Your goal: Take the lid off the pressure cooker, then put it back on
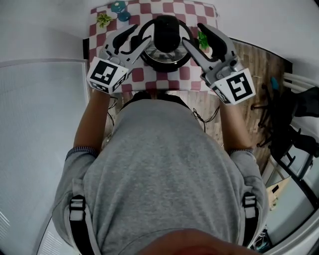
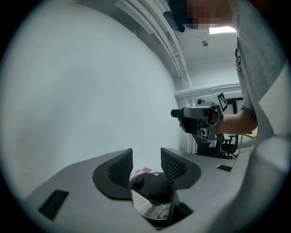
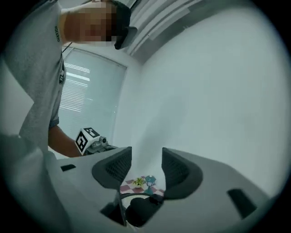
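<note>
Currently, the left gripper [image 2: 145, 164] is held open: its pads [image 2: 121, 166] stand apart and nothing is clamped between them. Low in the gap, beyond the pads, the black knob [image 2: 160, 184] of the lid [image 2: 150, 210] is seen, with a small black valve [image 2: 138, 182] just beside it on the steel dome.

The right gripper [image 3: 146, 166] is likewise open, pads apart and empty. The same knob is seen dark and low under its gap; whether either gripper touches the lid cannot be told from the gripper views.

In the head view the two grippers are placed on either side of the cooker [image 1: 166, 56], left gripper at its left rim and right gripper at its right rim, both pointed inward and away from the person. The left one's inner finger appears to lie against the rim.

The lid is seated on the cooker, knob upright at the centre. The cooker stands on a red-and-white checked cloth [image 1: 149, 75] covering a small table.

At the cloth's far left corner a toy plant [image 1: 103, 20] and a teal toy [image 1: 119, 10] are set, apart from the cooker. Another small green item [image 1: 202, 40] is partly hidden under the right gripper.
</note>
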The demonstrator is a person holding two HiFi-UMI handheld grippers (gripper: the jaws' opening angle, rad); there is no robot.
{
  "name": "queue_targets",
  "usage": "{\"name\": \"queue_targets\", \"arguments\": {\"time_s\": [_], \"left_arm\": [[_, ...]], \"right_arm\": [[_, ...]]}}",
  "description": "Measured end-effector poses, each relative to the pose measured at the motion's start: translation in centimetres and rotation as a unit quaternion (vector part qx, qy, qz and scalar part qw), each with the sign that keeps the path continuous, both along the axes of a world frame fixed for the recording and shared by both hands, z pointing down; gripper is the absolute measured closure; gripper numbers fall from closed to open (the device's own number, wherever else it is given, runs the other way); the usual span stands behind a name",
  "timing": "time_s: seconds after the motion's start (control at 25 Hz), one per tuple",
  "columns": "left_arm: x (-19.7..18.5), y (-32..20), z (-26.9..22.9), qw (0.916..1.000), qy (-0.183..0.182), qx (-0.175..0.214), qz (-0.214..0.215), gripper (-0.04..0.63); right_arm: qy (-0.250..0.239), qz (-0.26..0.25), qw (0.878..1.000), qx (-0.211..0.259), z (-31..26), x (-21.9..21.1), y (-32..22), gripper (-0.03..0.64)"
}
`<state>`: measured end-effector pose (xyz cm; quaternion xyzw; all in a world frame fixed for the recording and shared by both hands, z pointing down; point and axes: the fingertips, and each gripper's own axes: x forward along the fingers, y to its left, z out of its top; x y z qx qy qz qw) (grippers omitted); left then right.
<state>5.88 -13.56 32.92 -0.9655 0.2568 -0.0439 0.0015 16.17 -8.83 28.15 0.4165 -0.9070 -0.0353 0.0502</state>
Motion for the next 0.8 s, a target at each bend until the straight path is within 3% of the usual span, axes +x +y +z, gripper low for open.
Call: {"name": "queue_targets", "arguments": {"time_s": [0.24,0.4,0.52,0.8], "left_arm": [[-0.8,1.4,-0.6,0.9991,0.037,0.016,-0.012,0.546],[-1.1,2.0,-0.8,0.9983,0.051,0.021,-0.019,0.574],[-1.3,2.5,-0.8,0.9979,0.057,0.026,-0.020,0.577],[-1.4,3.0,-0.9,0.9976,0.058,0.030,-0.022,0.577]], "right_arm": [[-0.033,0.039,0.999,-0.012,2.5,-0.1,1.9,0.467],[-0.034,0.062,0.997,-0.010,3.6,0.3,2.5,0.516],[-0.030,0.068,0.997,-0.005,3.9,0.1,2.8,0.608],[-0.016,0.072,0.997,-0.003,3.9,0.3,2.8,0.611]]}}
